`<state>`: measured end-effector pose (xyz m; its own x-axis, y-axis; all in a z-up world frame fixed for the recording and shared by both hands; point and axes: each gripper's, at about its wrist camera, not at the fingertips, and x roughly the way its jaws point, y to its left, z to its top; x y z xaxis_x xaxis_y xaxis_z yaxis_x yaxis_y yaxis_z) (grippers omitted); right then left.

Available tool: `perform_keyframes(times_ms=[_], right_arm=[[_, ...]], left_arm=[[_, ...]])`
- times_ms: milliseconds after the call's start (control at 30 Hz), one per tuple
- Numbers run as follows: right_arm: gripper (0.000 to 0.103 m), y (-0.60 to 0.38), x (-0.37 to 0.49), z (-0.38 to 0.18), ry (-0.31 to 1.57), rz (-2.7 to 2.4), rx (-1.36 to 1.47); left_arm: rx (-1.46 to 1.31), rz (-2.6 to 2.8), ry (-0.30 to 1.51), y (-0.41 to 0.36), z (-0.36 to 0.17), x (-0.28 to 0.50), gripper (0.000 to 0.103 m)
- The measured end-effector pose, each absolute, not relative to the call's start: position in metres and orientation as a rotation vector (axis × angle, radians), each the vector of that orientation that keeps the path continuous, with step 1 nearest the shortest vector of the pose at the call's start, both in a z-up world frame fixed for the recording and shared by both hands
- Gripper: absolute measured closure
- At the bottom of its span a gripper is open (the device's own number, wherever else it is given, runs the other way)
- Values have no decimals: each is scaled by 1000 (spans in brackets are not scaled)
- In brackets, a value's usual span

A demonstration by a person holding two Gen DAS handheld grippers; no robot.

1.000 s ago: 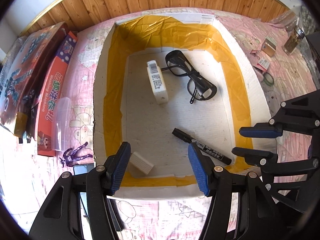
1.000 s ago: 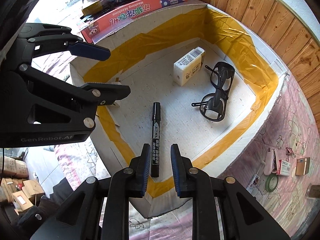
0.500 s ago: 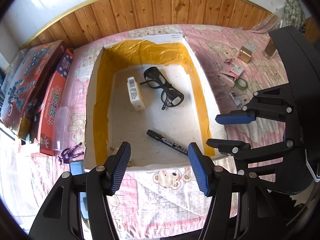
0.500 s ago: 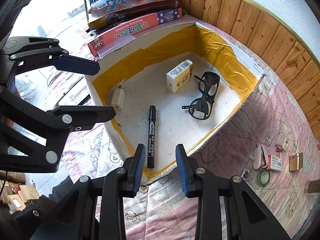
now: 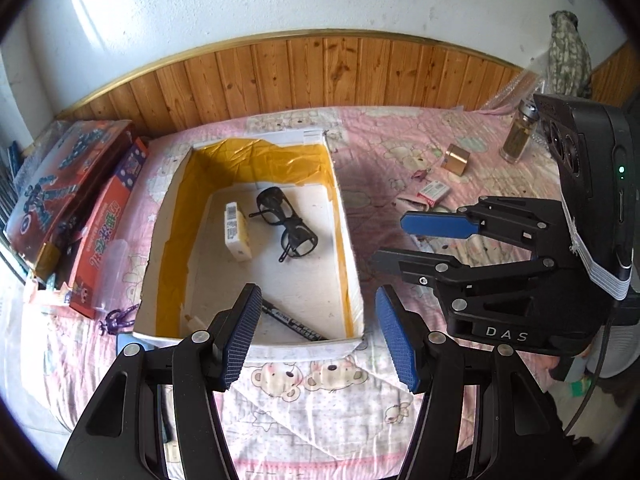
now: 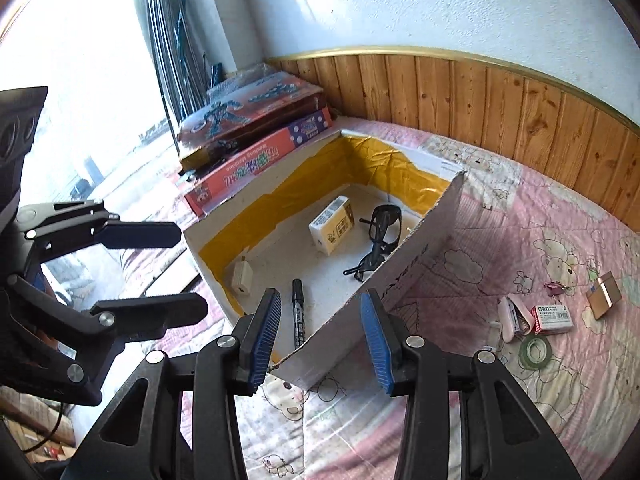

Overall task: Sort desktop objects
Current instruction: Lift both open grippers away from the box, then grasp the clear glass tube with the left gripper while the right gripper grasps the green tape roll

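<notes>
clutter beside box: tape roll, gold cube; both grippers' fingers apart, empty

A room in a home, apparently a bedroom. The working surface is a bed covered by a pink quilt printed with cartoon bears. Knotty pine wainscoting with a gilt rail runs below a rough whitewashed wall. Boxed toys are stacked at the quilt's edge beside a bright window. Small household clutter lies scattered on the quilt, including a glass bottle and a roll of tape.
</notes>
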<state>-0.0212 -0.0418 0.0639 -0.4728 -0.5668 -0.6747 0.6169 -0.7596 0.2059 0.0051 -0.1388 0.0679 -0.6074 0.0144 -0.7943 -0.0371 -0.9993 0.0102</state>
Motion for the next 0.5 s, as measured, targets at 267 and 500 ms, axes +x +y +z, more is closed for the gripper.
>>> perform_keyframes(times_ms=[267, 500], right_arm=[[59, 24, -23, 51, -138, -2337, 950], [59, 85, -43, 5, -281, -2420, 1088]], left_arm=[[-1390, 2702, -80, -92, 52, -13, 41], [-1450, 2619, -151, -61, 26, -48, 41]])
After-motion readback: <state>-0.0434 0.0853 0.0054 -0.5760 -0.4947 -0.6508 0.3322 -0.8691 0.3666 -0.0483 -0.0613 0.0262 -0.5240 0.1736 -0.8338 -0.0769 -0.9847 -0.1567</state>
